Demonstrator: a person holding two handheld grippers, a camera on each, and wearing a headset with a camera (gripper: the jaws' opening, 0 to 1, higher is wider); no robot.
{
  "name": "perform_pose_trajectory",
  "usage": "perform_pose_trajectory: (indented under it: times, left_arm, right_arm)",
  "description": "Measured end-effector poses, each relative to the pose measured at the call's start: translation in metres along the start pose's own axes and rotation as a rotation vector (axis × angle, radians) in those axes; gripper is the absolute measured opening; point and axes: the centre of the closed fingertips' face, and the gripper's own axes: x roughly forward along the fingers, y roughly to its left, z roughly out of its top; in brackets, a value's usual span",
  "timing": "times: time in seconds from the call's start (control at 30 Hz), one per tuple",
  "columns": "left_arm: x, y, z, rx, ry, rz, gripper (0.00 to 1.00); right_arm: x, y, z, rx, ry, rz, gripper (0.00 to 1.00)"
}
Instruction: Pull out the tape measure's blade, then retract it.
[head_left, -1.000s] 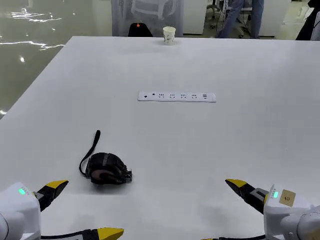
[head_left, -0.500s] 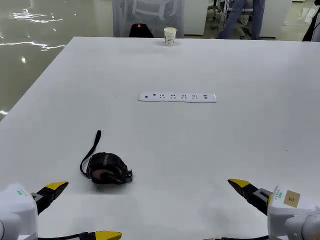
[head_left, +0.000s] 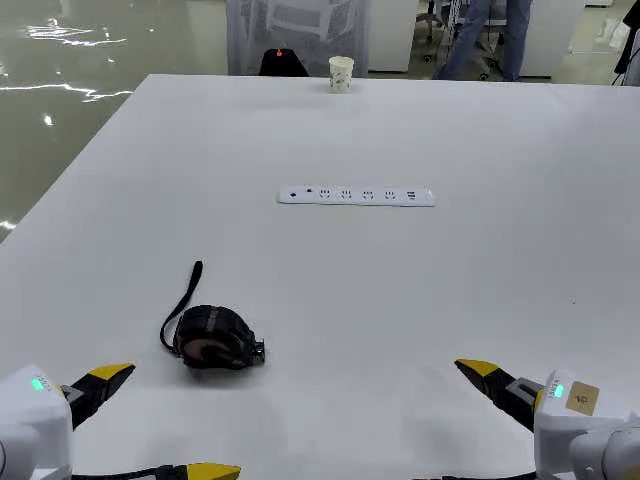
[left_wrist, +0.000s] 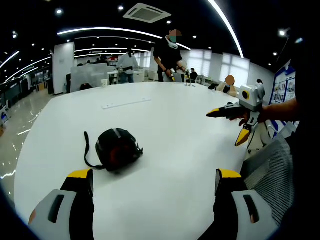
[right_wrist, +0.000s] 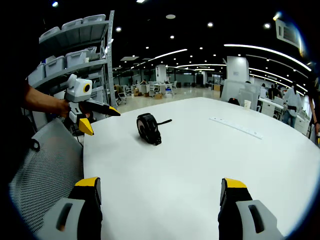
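I see both grippers at the near edge of a white table (head_left: 420, 290), each hanging just above the surface. The left gripper (head_left: 160, 420) is at the near left, its yellow-tipped jaws spread wide with nothing between them. The right gripper (head_left: 455, 425) is at the near right, jaws likewise spread wide and holding nothing. The two are well apart.

The tape measure (head_left: 210, 338) lies on the table a little beyond the left gripper and slightly to its right, touched by neither gripper. It is a round black case with a reddish face. From the left gripper view, the case sits ahead between that gripper's jaws but short of them. I see no blade drawn out of it. Its black wrist strap (head_left: 183, 295) trails off the case toward the far left and lies flat on the table.

Farther out, near the middle of the table, a white power strip (head_left: 356, 196) lies crosswise. At the far edge stands a paper cup (head_left: 341, 72). Beyond the table is a grey mesh chair (head_left: 300, 25), and on the far right, the legs of people standing.
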Motion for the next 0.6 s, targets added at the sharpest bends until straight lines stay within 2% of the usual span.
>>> perform_pose_trajectory:
  times: [0.6]
  left_arm:
    - [-0.0008,0.001,-0.0016,0.0,0.012,-0.006,0.96]
  right_arm:
    - [-0.0001,0.0007,-0.0004,0.0,0.008,0.001,0.99]
